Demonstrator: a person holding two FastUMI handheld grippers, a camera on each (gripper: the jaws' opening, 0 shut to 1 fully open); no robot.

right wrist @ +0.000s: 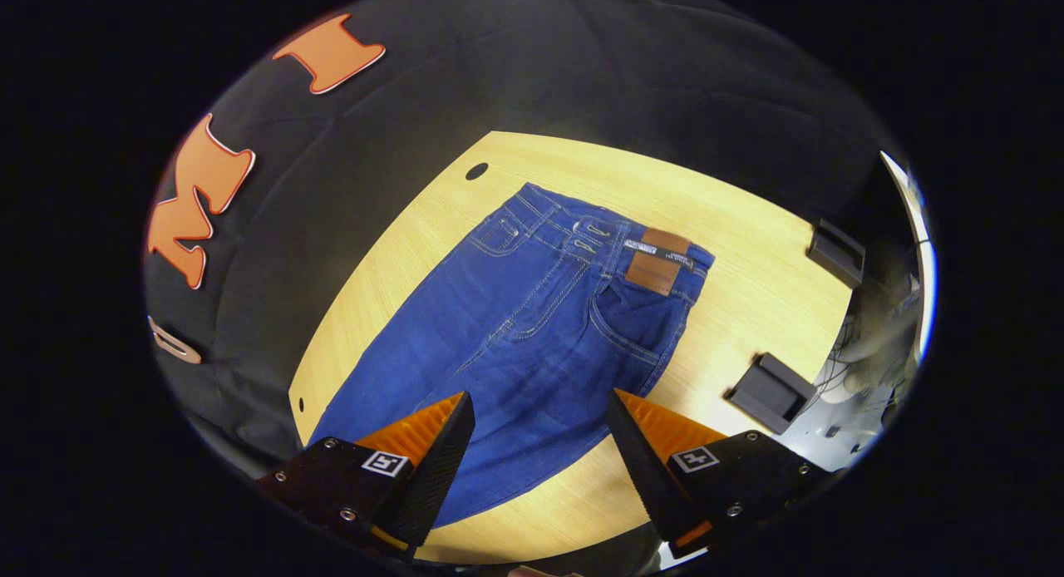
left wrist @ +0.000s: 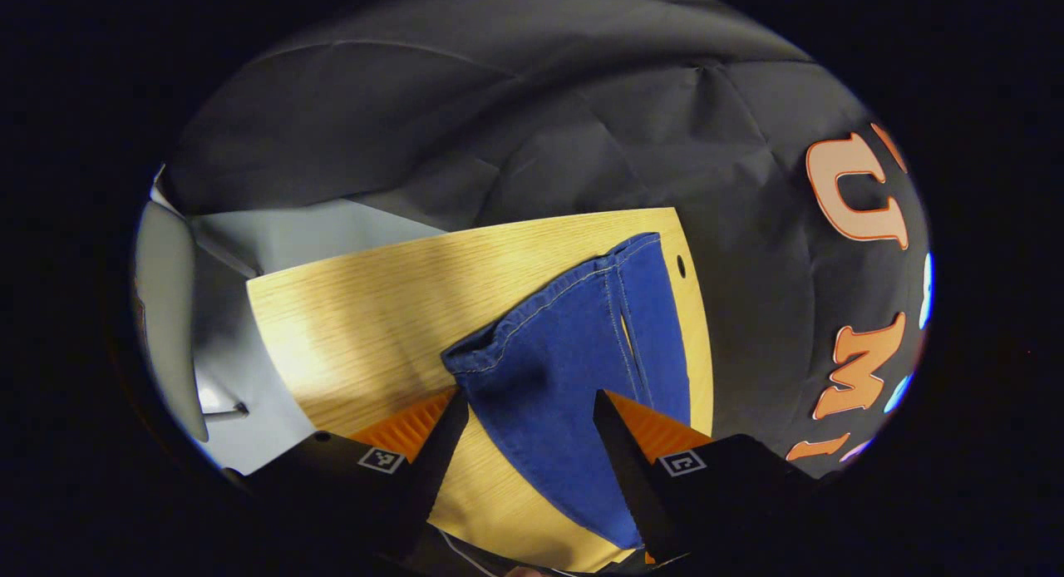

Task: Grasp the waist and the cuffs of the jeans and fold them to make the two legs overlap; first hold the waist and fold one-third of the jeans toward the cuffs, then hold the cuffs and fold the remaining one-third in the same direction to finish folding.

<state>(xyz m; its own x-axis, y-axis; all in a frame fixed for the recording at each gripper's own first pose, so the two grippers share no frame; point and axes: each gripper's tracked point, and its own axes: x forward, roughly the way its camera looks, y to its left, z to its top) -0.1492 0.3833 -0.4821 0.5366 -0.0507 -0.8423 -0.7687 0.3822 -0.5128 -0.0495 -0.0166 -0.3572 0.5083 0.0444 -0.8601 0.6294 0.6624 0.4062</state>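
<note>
On a light wooden desk (right wrist: pixel 748 311), blue jeans (right wrist: pixel 532 327) lie flat for folding, left hand-held gripper (left wrist: pixel 529 406) and right hand-held gripper (right wrist: pixel 540 411) both spread open, empty, above cuffs (left wrist: pixel 549 311) and waist (right wrist: pixel 615 228).

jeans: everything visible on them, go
The jeans are blue denim with pale stitching, a brown waist patch, belt loops and a back pocket. They lie flat on the wooden table, legs already overlapped, cuffs at the other end. Both tongs, left and right, hover open above them, not gripping.
</note>
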